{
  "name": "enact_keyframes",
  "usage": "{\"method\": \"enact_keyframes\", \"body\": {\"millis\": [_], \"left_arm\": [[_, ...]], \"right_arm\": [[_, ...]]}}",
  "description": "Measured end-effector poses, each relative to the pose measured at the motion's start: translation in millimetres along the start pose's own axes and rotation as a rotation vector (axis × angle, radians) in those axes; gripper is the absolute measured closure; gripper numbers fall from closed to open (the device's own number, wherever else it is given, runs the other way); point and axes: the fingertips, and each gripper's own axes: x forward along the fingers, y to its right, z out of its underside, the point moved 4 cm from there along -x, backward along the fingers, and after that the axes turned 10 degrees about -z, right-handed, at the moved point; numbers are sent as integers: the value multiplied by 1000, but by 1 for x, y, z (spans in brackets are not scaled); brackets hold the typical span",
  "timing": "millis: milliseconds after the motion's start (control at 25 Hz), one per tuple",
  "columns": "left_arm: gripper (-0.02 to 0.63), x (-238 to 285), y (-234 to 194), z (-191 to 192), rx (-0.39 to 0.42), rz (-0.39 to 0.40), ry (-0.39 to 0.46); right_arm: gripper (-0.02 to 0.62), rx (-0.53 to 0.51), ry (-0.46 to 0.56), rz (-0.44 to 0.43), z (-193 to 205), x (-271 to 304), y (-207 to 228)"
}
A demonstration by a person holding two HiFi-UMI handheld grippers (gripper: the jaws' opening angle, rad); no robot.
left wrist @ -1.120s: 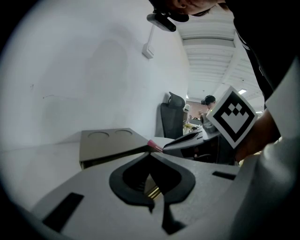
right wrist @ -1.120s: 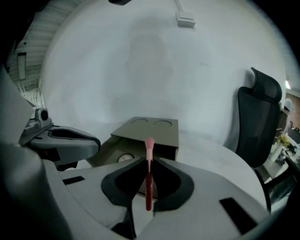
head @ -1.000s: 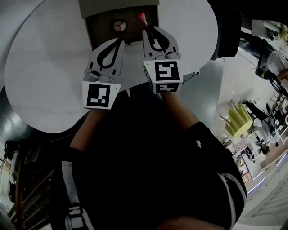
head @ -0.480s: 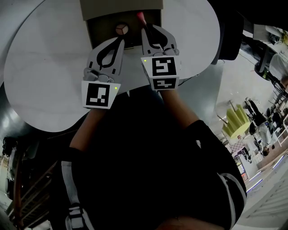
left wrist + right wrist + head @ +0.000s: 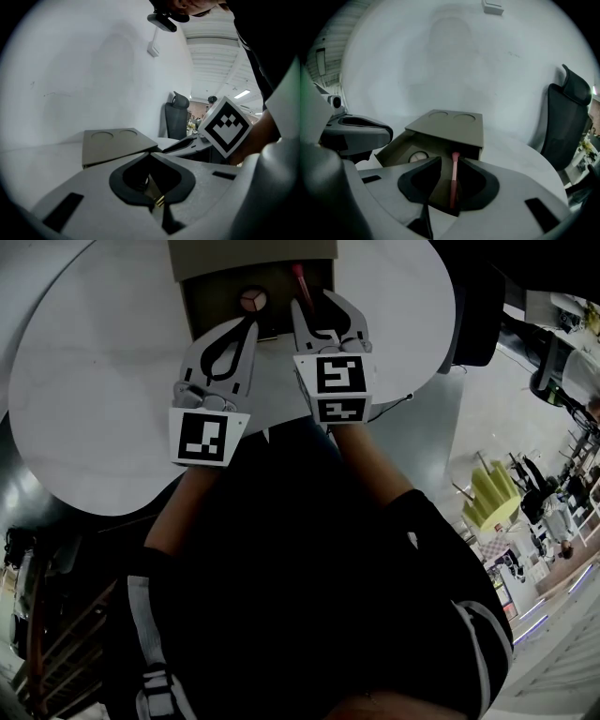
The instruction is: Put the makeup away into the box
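Closest in, the right gripper (image 5: 450, 158) has its jaws partly apart, and they have just been opening. A slim pink makeup stick (image 5: 453, 180) stands lengthwise in the gap. It lies close along the right-hand jaw and has clear space on its other side, so the pads no longer pinch it. Its far end reaches past the jaw tips, over the open drawer (image 5: 393, 143) of the olive box (image 5: 454, 125). A round compact (image 5: 417, 158) lies in that drawer, to the left of the stick.

Beside it, the left gripper (image 5: 150, 153) has its jaw tips pressed together at the drawer's front edge. They are closed on a thin tan strip (image 5: 152, 190) with a gold end, possibly the drawer's pull, though the view is too dark to be sure.

The box top has two round recesses and sits on a round white table (image 5: 520, 159). A dark office chair (image 5: 567, 122) stands beyond the table's far edge.
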Motion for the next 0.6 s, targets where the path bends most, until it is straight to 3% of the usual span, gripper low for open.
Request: {"method": "enact_keyframes", "body": {"millis": [200, 400, 600], "left_arm": [[598, -12, 6, -11, 15, -3, 38], [598, -29, 15, -33, 43, -15, 109], [598, -57, 22, -63, 84, -50, 224]], "right_arm": [[476, -12, 53, 19, -10, -19, -5], [545, -46, 162, 58, -33, -53, -11], [569, -97, 314, 73, -61, -96, -29]]}}
